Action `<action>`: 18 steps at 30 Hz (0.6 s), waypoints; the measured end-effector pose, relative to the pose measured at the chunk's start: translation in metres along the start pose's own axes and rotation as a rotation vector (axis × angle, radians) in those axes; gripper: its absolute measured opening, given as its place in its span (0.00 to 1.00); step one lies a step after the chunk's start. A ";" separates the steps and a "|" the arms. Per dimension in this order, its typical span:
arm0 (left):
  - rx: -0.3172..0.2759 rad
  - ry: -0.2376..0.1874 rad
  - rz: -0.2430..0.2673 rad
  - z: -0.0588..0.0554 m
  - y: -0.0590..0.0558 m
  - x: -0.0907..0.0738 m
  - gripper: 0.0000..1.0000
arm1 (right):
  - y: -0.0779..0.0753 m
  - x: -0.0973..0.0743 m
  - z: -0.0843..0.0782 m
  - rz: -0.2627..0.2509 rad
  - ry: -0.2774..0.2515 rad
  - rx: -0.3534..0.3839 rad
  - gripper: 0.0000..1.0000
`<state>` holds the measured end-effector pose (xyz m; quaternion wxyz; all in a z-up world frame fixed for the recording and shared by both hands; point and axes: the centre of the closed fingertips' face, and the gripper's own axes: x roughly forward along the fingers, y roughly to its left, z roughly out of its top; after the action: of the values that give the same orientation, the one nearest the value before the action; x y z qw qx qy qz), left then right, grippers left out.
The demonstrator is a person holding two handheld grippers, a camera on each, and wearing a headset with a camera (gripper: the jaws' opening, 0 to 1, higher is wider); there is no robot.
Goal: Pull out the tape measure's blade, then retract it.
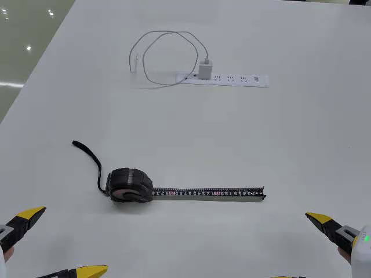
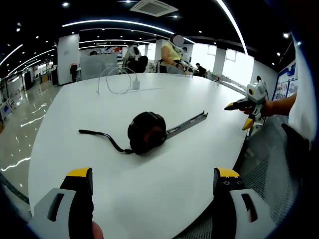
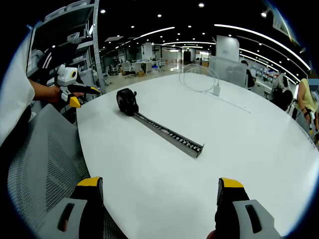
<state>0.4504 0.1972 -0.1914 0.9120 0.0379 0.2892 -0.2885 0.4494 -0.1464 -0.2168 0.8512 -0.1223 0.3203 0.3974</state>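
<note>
1. Tape measure (image 1: 130, 185) lies on the white tabletop (image 1: 232, 133), case on the left in the head view, blade (image 1: 208, 192) pulled out flat, pointing right.
2. Left claw (image 2: 153, 174) and right claw (image 3: 160, 182) both gape wide, holding nothing.

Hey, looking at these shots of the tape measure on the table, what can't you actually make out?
Numbers on the blade: too small to read, head view.
Lock on the tape measure case: too dark and small, all views.
The left hand-held gripper and right hand-held gripper: cut off by the bottom edge, head view.
</note>
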 end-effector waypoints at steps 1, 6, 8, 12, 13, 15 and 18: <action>-0.003 -0.002 -0.001 0.001 0.000 0.000 0.99 | 0.000 0.000 0.000 0.000 0.000 -0.003 0.94; -0.006 -0.003 -0.002 0.001 -0.001 0.000 0.99 | -0.001 0.000 0.002 0.000 -0.005 -0.002 0.94; -0.007 -0.003 -0.001 0.000 -0.001 0.000 0.99 | -0.001 0.000 0.002 0.002 -0.004 -0.003 0.94; -0.015 0.000 0.001 -0.003 0.000 0.000 0.99 | 0.001 0.001 0.001 0.005 0.002 -0.004 0.94; -0.016 0.000 0.002 -0.003 0.000 0.000 0.99 | 0.001 0.000 0.001 0.005 0.003 -0.004 0.94; -0.020 0.006 -0.001 -0.005 -0.001 -0.001 0.99 | 0.001 0.000 -0.001 0.006 0.004 -0.001 0.94; -0.023 0.008 0.003 -0.006 0.000 -0.001 0.99 | 0.001 0.001 -0.003 0.007 0.008 -0.001 0.94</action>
<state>0.4463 0.1989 -0.1957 0.9115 0.0290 0.2961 -0.2839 0.4483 -0.1466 -0.2198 0.8484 -0.1231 0.3242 0.4000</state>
